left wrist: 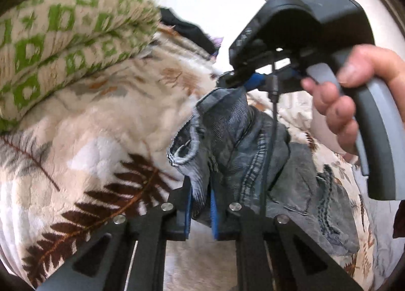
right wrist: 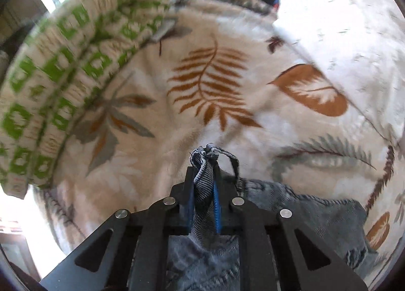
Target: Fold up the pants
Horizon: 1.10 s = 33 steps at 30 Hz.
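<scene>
The pants [left wrist: 243, 144] are dark grey-blue denim, bunched up over a leaf-print blanket [left wrist: 101, 123]. My left gripper [left wrist: 201, 189] is shut on a fold of the pants' fabric near a frayed hem. My right gripper [right wrist: 204, 179] is shut on a bunched edge of the pants [right wrist: 202, 189], and the rest hangs below and to the right. In the left wrist view the right gripper [left wrist: 249, 82] shows above, pinching the pants' top with a hand on its handle.
A folded cream and green patterned blanket [left wrist: 58, 45] lies at the upper left, and it also shows in the right wrist view [right wrist: 65, 63]. A dark garment [left wrist: 192, 30] lies behind it. The leaf-print blanket [right wrist: 227, 75] covers the whole surface below.
</scene>
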### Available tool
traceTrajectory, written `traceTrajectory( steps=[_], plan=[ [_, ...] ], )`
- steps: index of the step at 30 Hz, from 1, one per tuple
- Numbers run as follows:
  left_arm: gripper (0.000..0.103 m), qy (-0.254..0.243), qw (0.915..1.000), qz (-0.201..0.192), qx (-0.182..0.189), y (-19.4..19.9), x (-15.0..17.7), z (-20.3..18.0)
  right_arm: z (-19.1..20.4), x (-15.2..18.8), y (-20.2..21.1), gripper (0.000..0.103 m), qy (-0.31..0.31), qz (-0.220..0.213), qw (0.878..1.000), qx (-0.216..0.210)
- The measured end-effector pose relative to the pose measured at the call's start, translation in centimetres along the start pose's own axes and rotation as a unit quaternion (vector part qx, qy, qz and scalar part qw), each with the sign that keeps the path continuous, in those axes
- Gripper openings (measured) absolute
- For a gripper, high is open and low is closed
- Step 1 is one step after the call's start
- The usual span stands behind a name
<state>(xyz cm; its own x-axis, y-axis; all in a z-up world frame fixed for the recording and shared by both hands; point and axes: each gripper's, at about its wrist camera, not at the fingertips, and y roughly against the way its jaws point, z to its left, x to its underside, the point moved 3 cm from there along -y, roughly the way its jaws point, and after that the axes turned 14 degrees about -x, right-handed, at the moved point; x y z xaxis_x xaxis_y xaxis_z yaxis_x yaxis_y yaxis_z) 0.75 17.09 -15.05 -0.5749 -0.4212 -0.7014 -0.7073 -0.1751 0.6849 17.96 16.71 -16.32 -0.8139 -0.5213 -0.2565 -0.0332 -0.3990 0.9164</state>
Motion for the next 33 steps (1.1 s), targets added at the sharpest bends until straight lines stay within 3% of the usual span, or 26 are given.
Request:
traceTrajectory(
  steps=[4, 8, 14, 19, 21, 23, 24, 25, 27, 28, 30, 31, 33],
  plan=[
    [0.012, -0.051, 0.9967, -0.052, 0.035, 2.6, 0.1, -2.5, -1.4, 1.6, 4.8, 0.009, -0.026, -0.051, 0.998, -0.016],
    [0.012, -0.11, 0.986, -0.094, 0.083, 5.6, 1.0, -5.7, -4.9, 4.2, 10.2, 0.009, -0.052, -0.109, 0.993, -0.017],
    [0.012, -0.182, 0.9683, -0.126, 0.116, 8.3, 3.1, -10.9, -11.9, 9.9, 17.5, 0.008, -0.116, -0.202, 0.973, -0.008],
    [0.012, -0.237, 0.954, -0.135, 0.124, 8.6, 5.6, -13.8, -18.1, 15.0, 20.7, 0.012, -0.159, -0.221, 0.962, -0.03],
    [0.012, -0.254, 0.9488, -0.139, 0.126, 8.7, 6.5, -14.5, -18.4, 16.3, 21.2, 0.012, -0.158, -0.218, 0.96, -0.073],
    [0.012, -0.263, 0.9463, -0.136, 0.129, 8.7, 7.3, -14.9, -17.5, 16.3, 21.0, 0.032, -0.147, -0.198, 0.962, -0.118],
    [0.012, -0.267, 0.9452, -0.136, 0.13, 8.8, 7.6, -14.9, -16.8, 15.9, 20.7, 0.054, -0.142, -0.187, 0.963, -0.13],
    [0.012, -0.27, 0.9441, -0.137, 0.13, 8.8, 7.7, -15.0, -16.2, 15.6, 20.6, 0.065, -0.14, -0.182, 0.963, -0.142],
    [0.012, -0.271, 0.9433, -0.137, 0.133, 8.9, 7.8, -15.0, -14.3, 14.6, 21.0, 0.067, -0.122, -0.198, 0.957, -0.176],
    [0.011, -0.269, 0.9439, -0.136, 0.135, 8.9, 7.6, -14.9, -13.4, 14.2, 21.5, 0.074, -0.108, -0.21, 0.955, -0.18],
    [0.011, -0.265, 0.9448, -0.133, 0.139, 8.9, 7.5, -14.8, -12.5, 14.0, 22.0, 0.081, -0.093, -0.218, 0.958, -0.16],
    [0.011, -0.265, 0.9449, -0.131, 0.14, 8.9, 7.6, -14.9, -11.8, 14.0, 21.9, 0.081, -0.089, -0.214, 0.963, -0.141],
    [0.011, -0.269, 0.9434, -0.129, 0.145, 9.0, 7.8, -15.0, -11.1, 14.0, 21.0, 0.081, -0.086, -0.197, 0.966, -0.144]
  ],
)
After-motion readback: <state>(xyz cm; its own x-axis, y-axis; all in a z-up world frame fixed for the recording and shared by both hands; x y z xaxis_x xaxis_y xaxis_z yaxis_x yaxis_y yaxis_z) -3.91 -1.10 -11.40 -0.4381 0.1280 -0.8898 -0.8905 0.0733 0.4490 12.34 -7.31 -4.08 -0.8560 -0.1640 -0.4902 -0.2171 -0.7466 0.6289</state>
